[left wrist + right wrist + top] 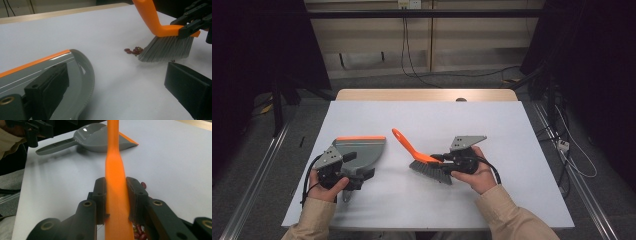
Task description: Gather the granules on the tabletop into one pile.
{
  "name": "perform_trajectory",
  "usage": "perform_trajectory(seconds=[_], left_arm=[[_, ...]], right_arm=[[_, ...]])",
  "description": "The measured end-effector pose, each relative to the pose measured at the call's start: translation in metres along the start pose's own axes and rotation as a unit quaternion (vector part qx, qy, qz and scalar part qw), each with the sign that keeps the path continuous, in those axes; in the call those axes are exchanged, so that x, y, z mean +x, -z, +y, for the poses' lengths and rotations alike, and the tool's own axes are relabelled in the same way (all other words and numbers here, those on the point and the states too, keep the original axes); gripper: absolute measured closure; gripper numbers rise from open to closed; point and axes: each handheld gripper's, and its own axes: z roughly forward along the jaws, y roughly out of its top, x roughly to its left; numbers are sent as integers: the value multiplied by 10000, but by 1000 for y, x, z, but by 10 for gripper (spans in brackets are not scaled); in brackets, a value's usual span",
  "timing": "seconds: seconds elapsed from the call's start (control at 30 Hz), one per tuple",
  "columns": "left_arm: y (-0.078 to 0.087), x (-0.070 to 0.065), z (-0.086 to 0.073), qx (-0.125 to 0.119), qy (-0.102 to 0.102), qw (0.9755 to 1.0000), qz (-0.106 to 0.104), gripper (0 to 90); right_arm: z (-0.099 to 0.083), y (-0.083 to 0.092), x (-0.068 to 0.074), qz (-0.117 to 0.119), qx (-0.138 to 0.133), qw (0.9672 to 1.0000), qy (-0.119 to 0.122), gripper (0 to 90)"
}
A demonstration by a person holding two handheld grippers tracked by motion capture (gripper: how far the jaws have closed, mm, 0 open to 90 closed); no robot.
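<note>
Beans lie heaped beside the brush, pinched by right gripper; dustpan at centre left waits empty; left gripper jaws spread

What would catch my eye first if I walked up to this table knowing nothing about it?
Probably the bright orange brush near the middle of the white table, clamped by its back in the right gripper, bristles down. Just ahead of the bristles lies a small pile of dark red beans. To the left, the left gripper is at the handle of a grey dustpan with an orange lip.
</note>
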Motion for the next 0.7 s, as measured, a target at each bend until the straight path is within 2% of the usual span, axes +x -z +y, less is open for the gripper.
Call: perform_trajectory(seconds=[0.17, 0.3, 0.43, 0.53, 0.7], left_arm=[[1, 0, 0, -10, 12, 10000, 30, 54], [1, 1, -1, 8, 25, 10000, 51, 54], [0, 2, -1, 18, 28, 10000, 60, 54], [-1, 2, -1, 36, 34, 10000, 55, 54], [-1, 3, -1, 32, 49, 10000, 52, 54]], right_arm=[[-9, -3, -4, 181, 24, 9998, 98, 718], [-9, -4, -12, 142, -32, 9996, 251, 718], [-7, -7, -20, 195, -68, 9994, 268, 718], [-5, -8, -27, 141, -86, 9993, 333, 718], [-1, -12, -36, 98, -119, 9995, 280, 718]])
